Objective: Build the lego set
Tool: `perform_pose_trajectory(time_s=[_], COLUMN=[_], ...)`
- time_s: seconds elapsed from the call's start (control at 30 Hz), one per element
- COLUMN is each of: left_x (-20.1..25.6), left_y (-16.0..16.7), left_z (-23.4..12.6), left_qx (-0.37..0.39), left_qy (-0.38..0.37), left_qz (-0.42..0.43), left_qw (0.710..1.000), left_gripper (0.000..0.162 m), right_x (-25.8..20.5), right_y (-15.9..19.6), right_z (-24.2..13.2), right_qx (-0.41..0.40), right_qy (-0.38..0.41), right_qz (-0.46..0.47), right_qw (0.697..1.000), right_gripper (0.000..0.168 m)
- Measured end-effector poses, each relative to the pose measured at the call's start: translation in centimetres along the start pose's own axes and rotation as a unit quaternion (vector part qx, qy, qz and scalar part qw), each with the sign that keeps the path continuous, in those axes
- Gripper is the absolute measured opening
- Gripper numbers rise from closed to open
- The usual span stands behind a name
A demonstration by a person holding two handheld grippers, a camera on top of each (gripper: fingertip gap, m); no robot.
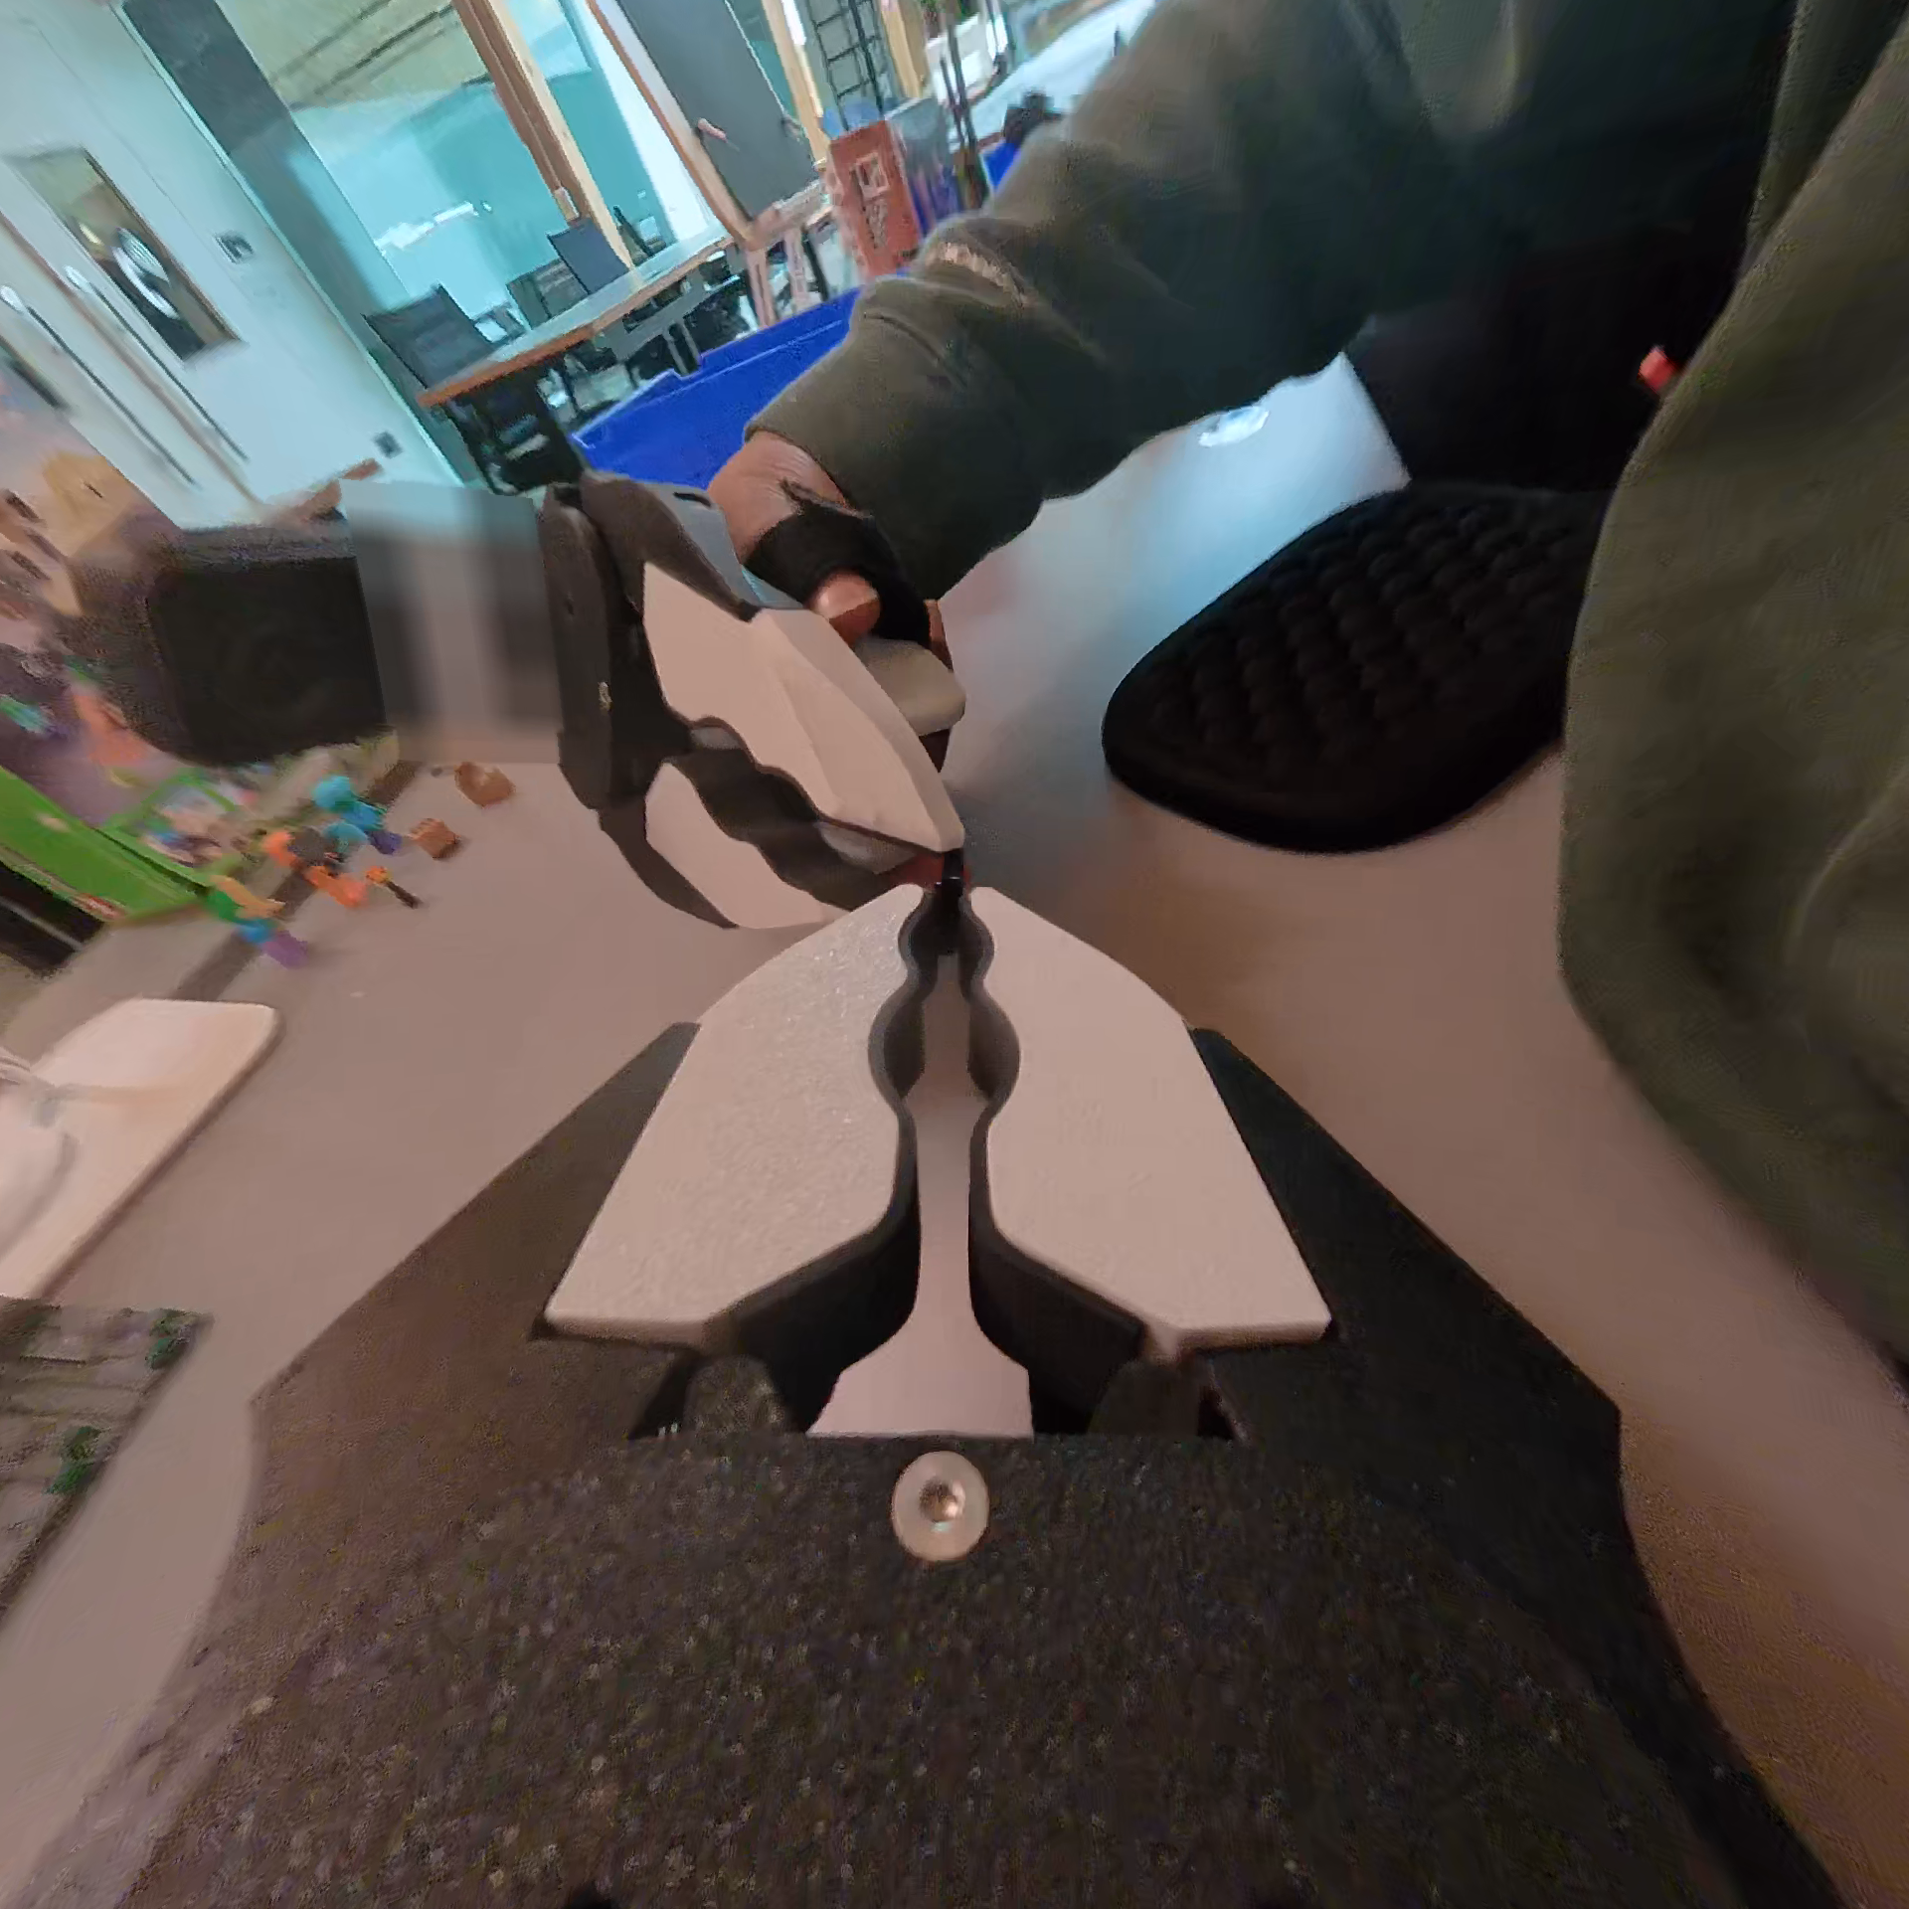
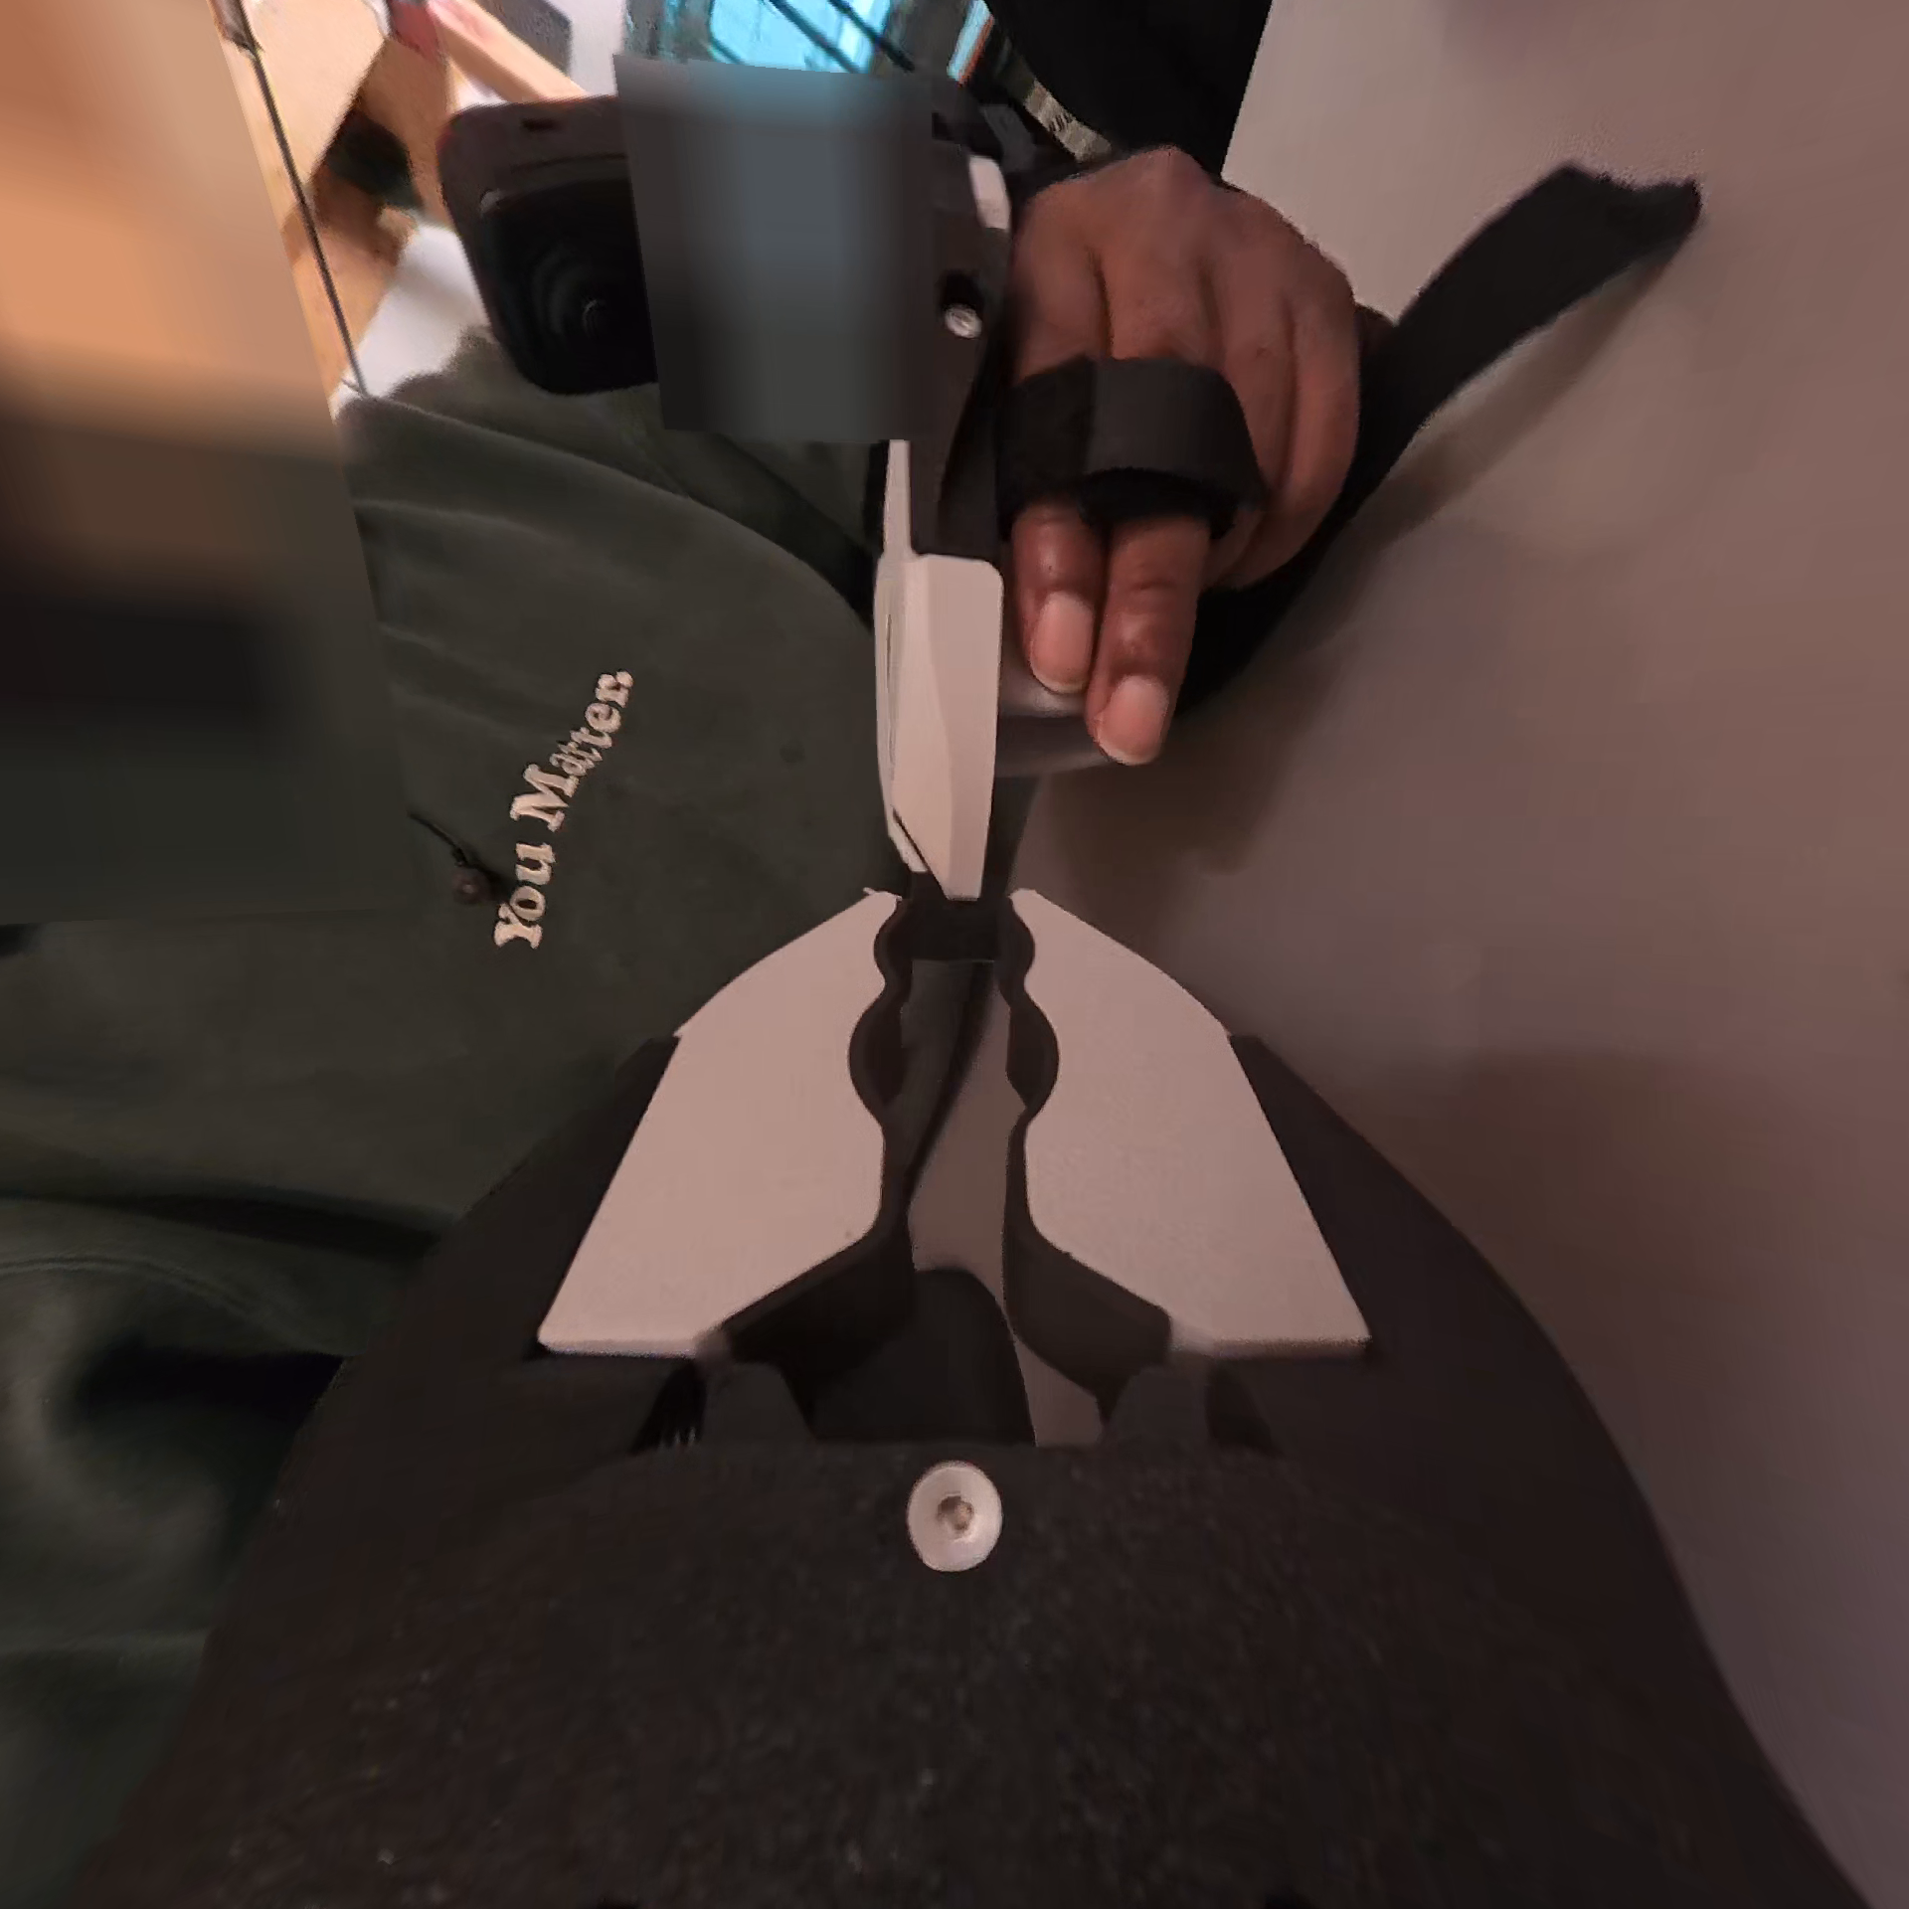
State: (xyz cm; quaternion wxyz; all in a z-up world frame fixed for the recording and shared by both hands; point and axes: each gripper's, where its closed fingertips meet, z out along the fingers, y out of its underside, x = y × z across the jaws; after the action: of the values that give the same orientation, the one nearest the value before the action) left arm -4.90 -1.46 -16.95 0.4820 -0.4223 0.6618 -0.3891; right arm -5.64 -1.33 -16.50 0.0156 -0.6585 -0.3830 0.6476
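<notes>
Both grippers meet tip to tip above the grey table. In the left wrist view my left gripper is shut on a small thin black lego piece. My right gripper comes in from the upper left and touches that piece; a bit of red shows at its tips. In the right wrist view my right gripper is shut on a short black piece that spans its fingertips. The left gripper points down onto it from above. I cannot tell whether this is one piece or two.
Loose coloured lego pieces and small figures lie at the far left by a green box. A white tray and a printed booklet are at the left edge. A black cushion lies right. The person's green sweatshirt is close.
</notes>
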Motion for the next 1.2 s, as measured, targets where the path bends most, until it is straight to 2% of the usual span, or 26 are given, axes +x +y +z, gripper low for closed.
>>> perform_pose_trajectory(time_s=[0.17,0.3,0.6,0.97,1.07,1.13,1.2], left_x=[-1.2,-1.6,-0.6,0.3,-0.1,-1.2,-2.6], left_y=[-1.3,-1.3,-1.3,-1.0,-0.9,-1.0,0.0], left_z=[-0.8,-1.1,-0.9,-0.7,-0.8,-1.1,-1.4], left_qx=[0.049,0.062,0.056,0.037,0.041,0.048,0.034], left_qy=[0.032,0.049,0.064,0.071,0.059,0.042,0.013], left_qz=[-0.153,-0.204,-0.168,-0.124,-0.124,-0.143,-0.164], left_qw=[0.986,0.976,0.982,0.989,0.99,0.988,0.986], left_gripper=[0.003,0.003,0.003,0.003,0.004,0.019,0.025], right_x=[-0.9,-1.5,-1.0,-0.9,-0.5,0.4,1.9], right_y=[-1.8,-1.9,-0.3,-0.2,-0.4,-0.9,-1.9], right_z=[-1.3,-1.7,0.2,1.1,0.7,-0.4,-2.0], right_qx=[0.055,0.062,0.042,0.014,0.005,-0.009,-0.02], right_qy=[0.03,0.065,0.018,-0.005,0.025,0.084,0.171], right_qz=[-0.068,-0.103,-0.029,-0.006,-0.039,-0.091,-0.148], right_qw=[0.996,0.991,0.999,1.0,0.999,0.992,0.974], right_gripper=[0.026,0.025,0.025,0.016,0.015,0.015,0.015])
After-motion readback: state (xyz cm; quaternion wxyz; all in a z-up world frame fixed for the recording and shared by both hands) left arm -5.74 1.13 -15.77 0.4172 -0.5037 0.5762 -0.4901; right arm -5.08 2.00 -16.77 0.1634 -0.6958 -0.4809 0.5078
